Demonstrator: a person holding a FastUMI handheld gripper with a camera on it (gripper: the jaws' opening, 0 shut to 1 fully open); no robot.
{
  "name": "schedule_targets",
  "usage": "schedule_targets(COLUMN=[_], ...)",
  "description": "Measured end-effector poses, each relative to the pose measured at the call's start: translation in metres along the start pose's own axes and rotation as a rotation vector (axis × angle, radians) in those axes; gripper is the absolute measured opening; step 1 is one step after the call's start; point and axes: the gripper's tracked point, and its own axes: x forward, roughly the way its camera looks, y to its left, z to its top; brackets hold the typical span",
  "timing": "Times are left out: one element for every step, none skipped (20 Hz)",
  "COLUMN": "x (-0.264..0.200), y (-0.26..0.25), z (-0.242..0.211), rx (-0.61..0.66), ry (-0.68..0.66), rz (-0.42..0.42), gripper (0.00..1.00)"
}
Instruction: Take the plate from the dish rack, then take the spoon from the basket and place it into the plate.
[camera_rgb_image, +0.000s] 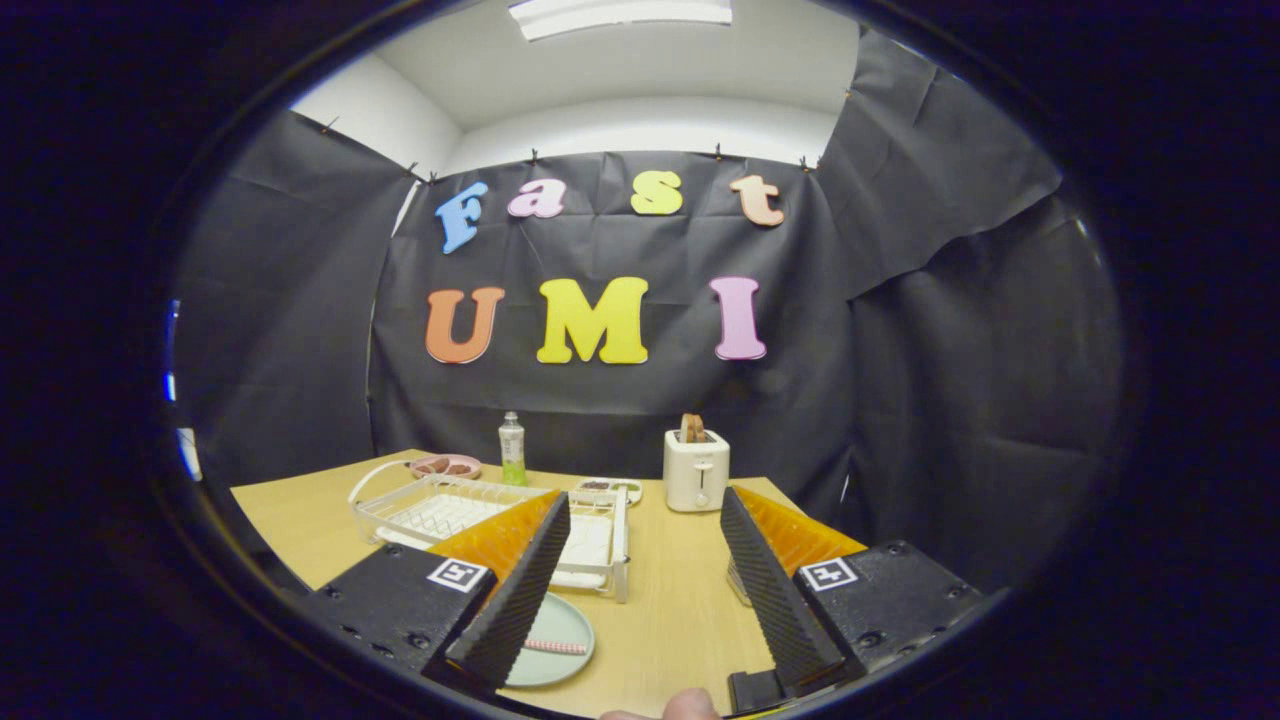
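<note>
Gripper (645, 560): held above the near part of the bench, level and pointing toward the back wall; its two ridged black fingers stand wide apart with nothing between them.
Hand: a fingertip (690, 705) shows at the very bottom, just behind the fingers.
Markers: a square black-and-white tag sits on each finger block; no readable writing.
Plate (560, 640): pale green, flat on the bench, partly under the left finger.
Spoon (555, 647): pink, lying in the plate.
Dish rack (440, 510): clear, white-lined, just beyond the left finger.
Bench (670, 600): light wood.
Toaster (696, 470): white, beyond the fingers, bread standing in its slot.
Bottle (512, 450): upright behind the dish rack; label too small to read.
Pink dish (446, 466): at the far left corner, beside the bottle.
Small tray (608, 488): between bottle and toaster.
</note>
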Motion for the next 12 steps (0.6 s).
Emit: schedule_targets(x=[0.0026, 0.0033, 0.0038, 0.0049, 0.0053, 0.0052, 0.0048, 0.0048, 0.0046, 0.0050, 0.0044, 0.0040], y=[0.0000, -0.0002, 0.0001, 0.0000, -0.0005, -0.0011, -0.0011, -0.0015, -0.0024, -0.0033, -0.0041, -0.0056], z=[-0.0029, -0.0030, -0.0010, 0.0000, 0.0023, 0.0047, 0.0050, 0.0048, 0.0044, 0.0040, 0.0036, 0.0041], rx=[0.007, 0.014, 0.022, 0.026, 0.029, 0.031, 0.031, 0.030, 0.030, 0.031, 0.031, 0.034], ry=[0.006, 0.008, 0.004, -0.004, -0.015, -0.025, -0.028, -0.030, -0.028, -0.027, -0.025, -0.026], rz=[-0.002, -0.004, -0.007, -0.010, -0.014, -0.019, -0.022, -0.024, -0.026, -0.028, -0.030, -0.034], gripper=[0.98, 0.98, 0.98, 0.98, 0.98, 0.98, 0.98, 0.98, 0.98, 0.98, 0.98, 0.98])
